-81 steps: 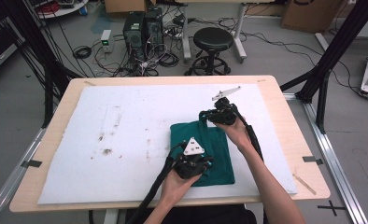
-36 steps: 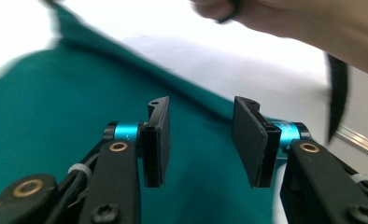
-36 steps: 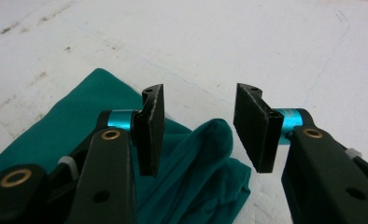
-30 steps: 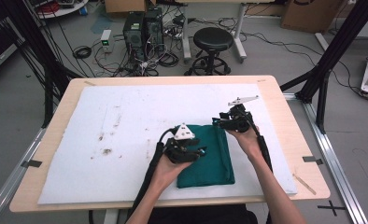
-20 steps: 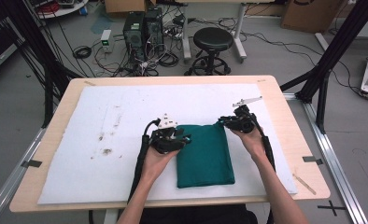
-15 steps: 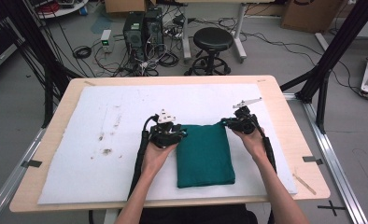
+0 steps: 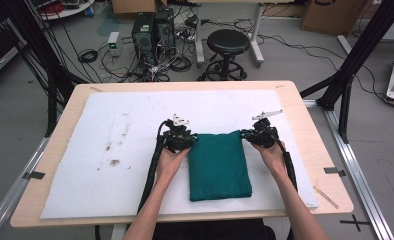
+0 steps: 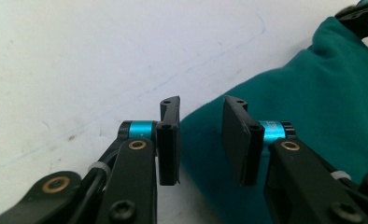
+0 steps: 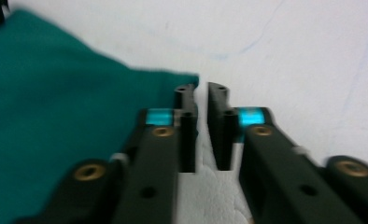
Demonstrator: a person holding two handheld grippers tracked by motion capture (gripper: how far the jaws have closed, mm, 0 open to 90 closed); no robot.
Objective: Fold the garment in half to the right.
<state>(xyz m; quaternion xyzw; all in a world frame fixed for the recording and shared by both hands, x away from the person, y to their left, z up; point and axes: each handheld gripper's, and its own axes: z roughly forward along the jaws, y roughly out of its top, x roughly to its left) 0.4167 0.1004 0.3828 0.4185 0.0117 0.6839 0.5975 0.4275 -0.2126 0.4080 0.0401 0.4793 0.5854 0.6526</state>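
A folded teal cloth [image 7: 219,166] lies on the white sheet [image 7: 85,165] covering the desk [image 7: 50,127], a little right of the middle. It is a soft, matte rectangle with rounded folds, its long axis running from the near edge toward the far edge. The left gripper [image 8: 201,140] sits at the cloth's far left corner; its flat black pads stand apart, having closed further and then eased, the corner between them but unpinched. The right gripper [image 9: 201,128] is at the far right corner, its jaws a narrow slit apart after nearly shutting and just reopening, with nothing between them and the cloth just beside
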